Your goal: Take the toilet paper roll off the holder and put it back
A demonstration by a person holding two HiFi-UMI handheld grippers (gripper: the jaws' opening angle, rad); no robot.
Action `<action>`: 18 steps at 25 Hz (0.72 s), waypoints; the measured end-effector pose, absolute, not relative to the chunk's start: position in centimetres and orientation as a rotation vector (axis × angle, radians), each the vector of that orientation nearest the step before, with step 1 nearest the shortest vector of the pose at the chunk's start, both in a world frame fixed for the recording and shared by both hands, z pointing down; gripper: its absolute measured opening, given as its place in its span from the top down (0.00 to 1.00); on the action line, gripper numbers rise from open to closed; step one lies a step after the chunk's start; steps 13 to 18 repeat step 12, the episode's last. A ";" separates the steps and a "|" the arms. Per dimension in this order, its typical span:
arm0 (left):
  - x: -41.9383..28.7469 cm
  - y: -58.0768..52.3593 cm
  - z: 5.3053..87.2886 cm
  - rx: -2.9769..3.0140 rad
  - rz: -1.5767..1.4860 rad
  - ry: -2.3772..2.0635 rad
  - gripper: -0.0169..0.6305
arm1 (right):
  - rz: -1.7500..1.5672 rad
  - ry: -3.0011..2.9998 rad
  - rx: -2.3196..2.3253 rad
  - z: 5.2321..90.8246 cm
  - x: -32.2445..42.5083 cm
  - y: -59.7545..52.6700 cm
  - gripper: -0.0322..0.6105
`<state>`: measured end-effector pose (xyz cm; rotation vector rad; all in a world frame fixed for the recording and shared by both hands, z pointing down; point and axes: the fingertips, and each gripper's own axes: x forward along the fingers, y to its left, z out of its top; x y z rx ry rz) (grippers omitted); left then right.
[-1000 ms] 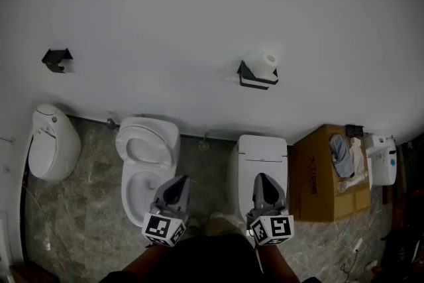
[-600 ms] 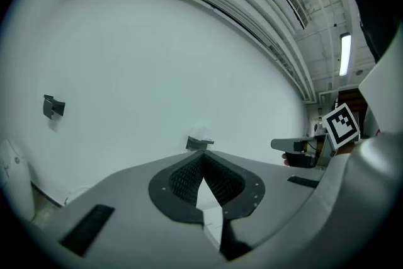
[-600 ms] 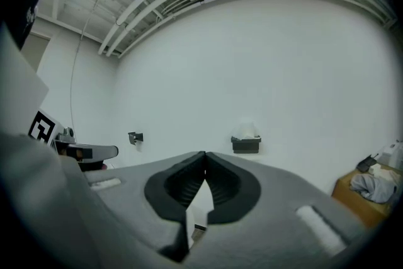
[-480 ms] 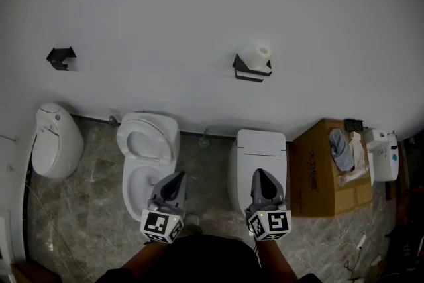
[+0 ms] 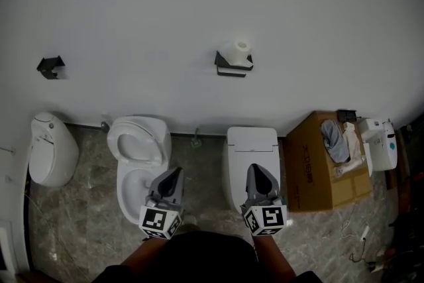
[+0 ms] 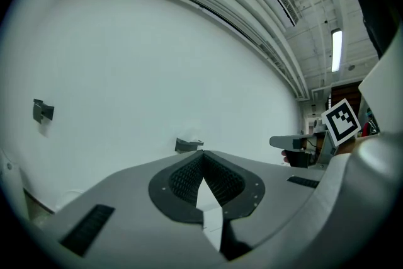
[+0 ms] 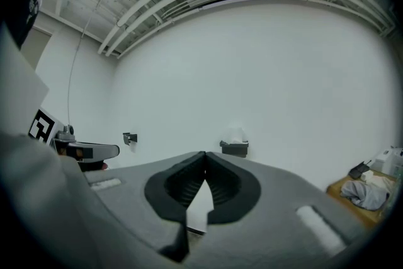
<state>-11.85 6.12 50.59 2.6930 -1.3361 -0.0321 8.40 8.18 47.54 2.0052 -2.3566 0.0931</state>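
A white toilet paper roll [image 5: 237, 49] sits on a black wall holder [image 5: 232, 67] high on the white wall; in the right gripper view the roll [image 7: 237, 135] and holder [image 7: 234, 148] show just right of the jaw tips. The same holder [image 6: 187, 145] appears small in the left gripper view. Both grippers are held low and close to the person, far from the wall. My left gripper [image 5: 175, 174] is shut and empty, its tips meeting [image 6: 203, 154]. My right gripper [image 5: 254, 170] is also shut with nothing in it [image 7: 204, 154].
A second, empty black holder [image 5: 50, 66] hangs at the far left. Below the wall stand a white fixture [image 5: 48, 150], an open toilet [image 5: 136, 142] and a closed toilet [image 5: 252, 140]. A cardboard box [image 5: 311, 166] with cloth and a white device [image 5: 379, 146] sit at the right.
The head view has shifted: the roll, holder and toilets slid left and slightly up in the picture. Both grippers stay shut and have drifted a little left and down.
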 end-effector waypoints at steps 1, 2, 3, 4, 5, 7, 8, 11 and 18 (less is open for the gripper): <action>-11.6 6.2 50.7 2.697 -0.024 -1.329 0.95 | 0.093 -2.354 2.005 47.6 8.5 8.3 0.95; -11.4 6.3 50.8 2.702 -0.017 -1.323 0.95 | 0.091 -2.352 2.006 47.6 8.5 8.5 0.95; -11.2 6.4 50.9 2.707 -0.012 -1.316 0.95 | 0.089 -2.352 2.008 47.5 8.6 8.6 0.95; -11.0 6.5 50.9 2.713 -0.010 -1.311 0.95 | 0.087 -2.352 2.012 47.5 8.6 8.7 0.95; -10.9 6.5 50.8 2.718 -0.010 -1.306 0.95 | 0.087 -2.351 2.015 47.4 8.6 8.9 0.95; -10.6 6.7 50.5 2.728 -0.017 -1.298 0.95 | 0.087 -2.350 2.020 47.5 8.7 9.2 0.95; -10.5 6.9 50.4 2.734 -0.021 -1.294 0.95 | 0.086 -2.349 2.020 47.5 8.7 9.4 0.95; -10.2 7.4 50.3 2.745 -0.028 -1.284 0.95 | 0.086 -2.343 2.026 47.8 8.8 10.0 0.95; -10.2 7.6 50.3 2.748 -0.028 -1.281 0.95 | 0.086 -2.340 2.029 47.9 8.9 10.2 0.95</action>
